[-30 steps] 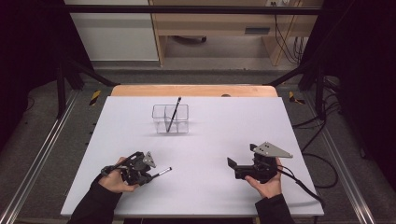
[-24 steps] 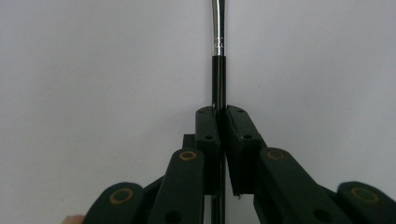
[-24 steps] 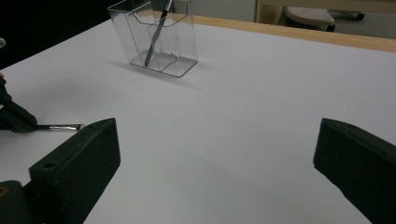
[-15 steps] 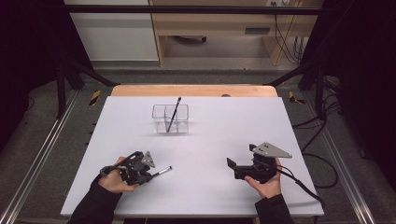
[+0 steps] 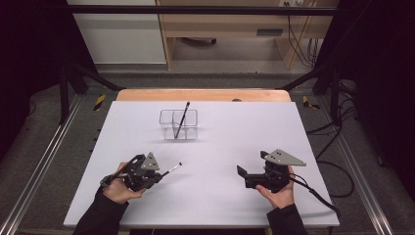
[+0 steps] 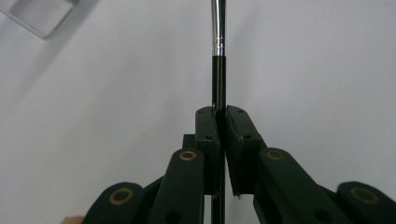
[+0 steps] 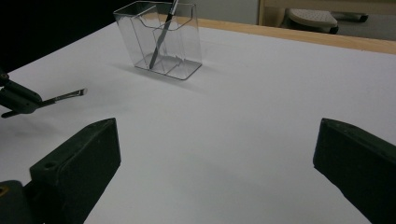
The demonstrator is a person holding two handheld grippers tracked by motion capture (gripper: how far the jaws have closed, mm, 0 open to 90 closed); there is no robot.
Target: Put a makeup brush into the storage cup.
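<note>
- High view: the left gripper [image 5: 155, 177] sits at the near left of the white table [image 5: 230, 132], clenched on a thin brush [image 5: 171, 170] whose tip points right and slightly far. A clear holder [image 5: 179, 124] stands well apart toward the far middle, with a second brush [image 5: 182, 119] already leaning in it. Judging by that, one brush is stowed and the held one has yet to be carried over and dropped in. The right gripper [image 5: 247, 176] rests at the near right, grasping nothing.
- Left gripper view: the jaws are pinched tight on the brush's black handle [image 6: 218, 79]; its metal ferrule runs up out of frame. A corner of the holder [image 6: 42, 16] lies at upper left.
- Right gripper view: the jaws stand wide apart, bare table between them. The holder [image 7: 161, 39] is far left; the left gripper's brush [image 7: 65, 97] hangs just above the table.
- Surroundings: plain white top with a wooden far edge [image 5: 203, 94], metal frame rails, cables on the grey floor at right, a wooden bench beyond.
</note>
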